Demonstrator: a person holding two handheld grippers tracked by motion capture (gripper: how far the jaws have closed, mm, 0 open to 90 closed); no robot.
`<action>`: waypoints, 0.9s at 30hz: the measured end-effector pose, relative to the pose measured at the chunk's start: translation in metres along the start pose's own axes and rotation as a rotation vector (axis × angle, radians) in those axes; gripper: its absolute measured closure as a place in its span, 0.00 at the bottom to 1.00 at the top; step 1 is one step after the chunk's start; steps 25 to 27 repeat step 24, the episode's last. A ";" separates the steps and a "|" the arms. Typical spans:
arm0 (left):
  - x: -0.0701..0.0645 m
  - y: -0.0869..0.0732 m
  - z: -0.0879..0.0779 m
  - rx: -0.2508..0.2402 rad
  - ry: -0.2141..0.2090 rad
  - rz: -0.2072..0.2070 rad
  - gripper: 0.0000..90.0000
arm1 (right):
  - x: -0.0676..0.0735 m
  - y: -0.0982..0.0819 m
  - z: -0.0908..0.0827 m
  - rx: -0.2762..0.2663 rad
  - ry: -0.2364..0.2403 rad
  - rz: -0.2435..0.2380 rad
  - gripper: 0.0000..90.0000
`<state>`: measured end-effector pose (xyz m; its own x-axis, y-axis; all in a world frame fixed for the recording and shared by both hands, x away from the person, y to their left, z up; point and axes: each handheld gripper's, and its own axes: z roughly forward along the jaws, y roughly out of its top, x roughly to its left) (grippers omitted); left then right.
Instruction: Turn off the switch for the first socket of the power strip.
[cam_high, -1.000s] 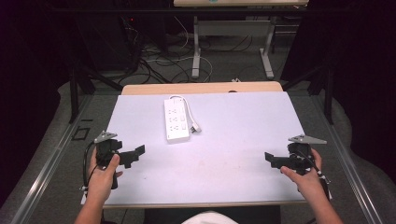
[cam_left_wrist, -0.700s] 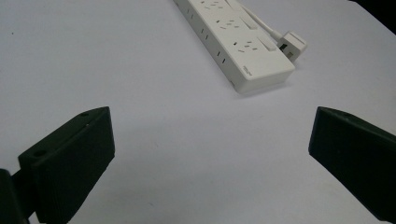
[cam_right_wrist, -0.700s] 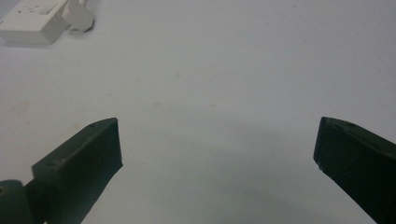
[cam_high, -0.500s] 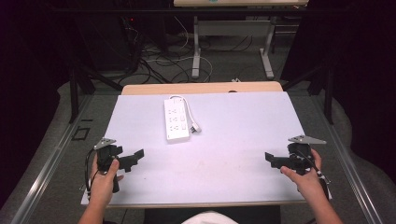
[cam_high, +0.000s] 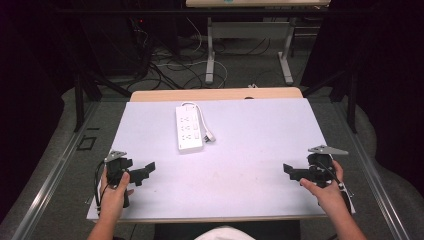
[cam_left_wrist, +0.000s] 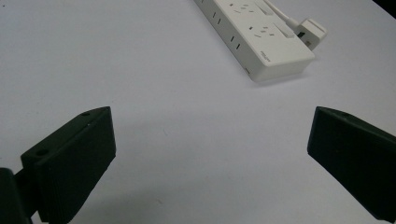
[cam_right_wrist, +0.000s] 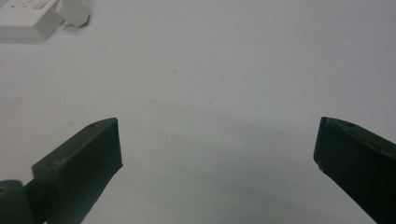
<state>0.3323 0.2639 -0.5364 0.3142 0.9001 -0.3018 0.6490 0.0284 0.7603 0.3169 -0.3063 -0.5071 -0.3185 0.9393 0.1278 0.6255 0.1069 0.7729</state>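
White plastic power strip (cam_high: 189, 128) lies flat on the pale table (cam_high: 260, 140). Left gripper (cam_high: 144, 171) and right gripper (cam_high: 290, 171) hover near the front corners, jaws wide, empty.

White tabletop (cam_high: 250, 150) on a wooden table, floor cables (cam_high: 170, 65) beyond — grey desk legs (cam_high: 210, 50), dark curtains.

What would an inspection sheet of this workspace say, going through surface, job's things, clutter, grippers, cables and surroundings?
Surface: white table, bare in front of both grippers.
Job's things: white power strip lying flat at the far left-centre, its plug resting beside it.
Clutter: nothing seen.
Grippers: left gripper and right gripper both open, holding nothing, at the near corners.
Cables: power strip's cord looped alongside it; floor cables beyond the table.
Surroundings: desk legs behind, dark curtains.
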 end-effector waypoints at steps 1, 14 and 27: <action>0.000 0.000 0.000 -0.001 0.000 0.000 0.01 | 0.000 0.000 0.000 0.002 0.002 0.005 0.01; 0.000 0.000 0.002 0.011 -0.002 0.003 0.01 | -0.002 -0.002 0.003 0.008 0.003 0.014 0.01; 0.001 0.000 0.002 0.013 0.002 0.001 0.01 | -0.005 -0.002 0.005 0.016 0.001 0.022 0.01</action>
